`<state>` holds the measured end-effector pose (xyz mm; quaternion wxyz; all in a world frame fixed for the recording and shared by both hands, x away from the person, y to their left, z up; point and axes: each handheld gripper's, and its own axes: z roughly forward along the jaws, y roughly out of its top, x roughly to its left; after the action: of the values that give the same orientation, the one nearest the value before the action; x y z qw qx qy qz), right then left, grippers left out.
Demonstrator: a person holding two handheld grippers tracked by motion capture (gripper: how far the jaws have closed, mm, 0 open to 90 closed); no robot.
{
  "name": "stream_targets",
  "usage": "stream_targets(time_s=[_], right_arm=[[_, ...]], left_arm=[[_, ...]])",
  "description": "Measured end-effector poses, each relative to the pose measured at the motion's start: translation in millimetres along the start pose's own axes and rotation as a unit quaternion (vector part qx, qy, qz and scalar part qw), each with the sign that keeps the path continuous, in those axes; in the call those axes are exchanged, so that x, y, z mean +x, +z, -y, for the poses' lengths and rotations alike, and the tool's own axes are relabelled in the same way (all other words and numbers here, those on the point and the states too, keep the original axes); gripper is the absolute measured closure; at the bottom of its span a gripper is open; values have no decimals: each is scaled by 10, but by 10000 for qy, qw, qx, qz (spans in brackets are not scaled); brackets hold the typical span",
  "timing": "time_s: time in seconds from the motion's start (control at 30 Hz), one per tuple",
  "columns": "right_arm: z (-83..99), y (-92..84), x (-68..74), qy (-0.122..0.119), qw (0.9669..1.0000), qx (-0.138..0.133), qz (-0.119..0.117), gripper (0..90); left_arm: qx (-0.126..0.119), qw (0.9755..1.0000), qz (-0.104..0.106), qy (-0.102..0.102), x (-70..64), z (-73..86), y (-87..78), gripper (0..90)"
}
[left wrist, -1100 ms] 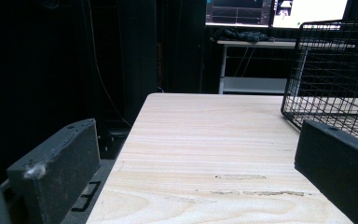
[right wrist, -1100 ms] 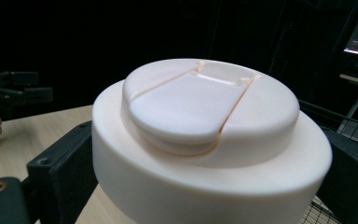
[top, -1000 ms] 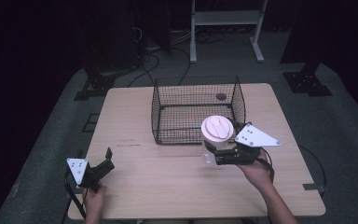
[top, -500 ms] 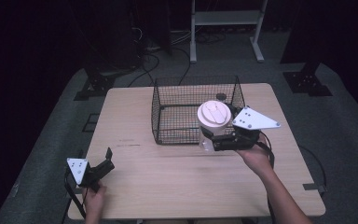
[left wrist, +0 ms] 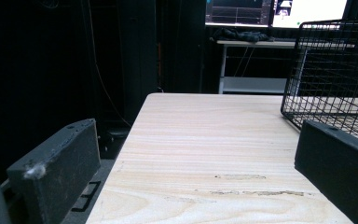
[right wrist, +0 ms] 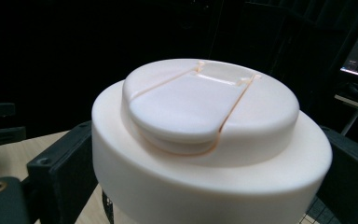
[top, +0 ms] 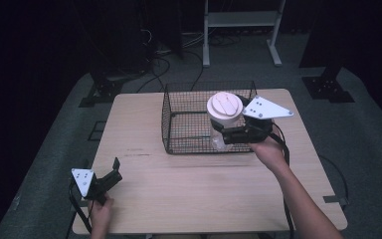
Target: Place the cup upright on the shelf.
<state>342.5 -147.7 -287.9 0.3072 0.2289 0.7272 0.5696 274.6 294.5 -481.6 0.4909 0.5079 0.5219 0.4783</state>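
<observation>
A jar with a wide white flip-top lid (top: 225, 105) and a clear body is held in the air over the front right edge of the black wire basket (top: 189, 119). My right gripper (top: 227, 134) is shut on the jar below the lid, with the hand behind it. In the right gripper view the lid (right wrist: 209, 121) sits close up between the two black jaws. My left gripper (top: 115, 170) rests at the table's front left corner, open with nothing in it. In the left gripper view the left gripper (left wrist: 196, 154) points along the table toward the basket (left wrist: 335, 70).
The light wooden table (top: 204, 189) has bare room in front of and left of the basket. A white metal stand (top: 241, 20) and cables lie on the dark floor behind the table. Lit monitors (left wrist: 279, 11) stand beyond the far edge.
The right gripper has carried the jar up and away from me, from the table in front of the basket to over the basket's front right edge. The left gripper has not moved.
</observation>
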Motion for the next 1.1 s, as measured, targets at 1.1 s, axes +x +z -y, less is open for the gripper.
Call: stream_targets(time_s=[1.1], right_arm=[[-80,667,-308,51,9998,73,192,44]], left_arm=[[-17,10000,22,-42,11,1,2,0]])
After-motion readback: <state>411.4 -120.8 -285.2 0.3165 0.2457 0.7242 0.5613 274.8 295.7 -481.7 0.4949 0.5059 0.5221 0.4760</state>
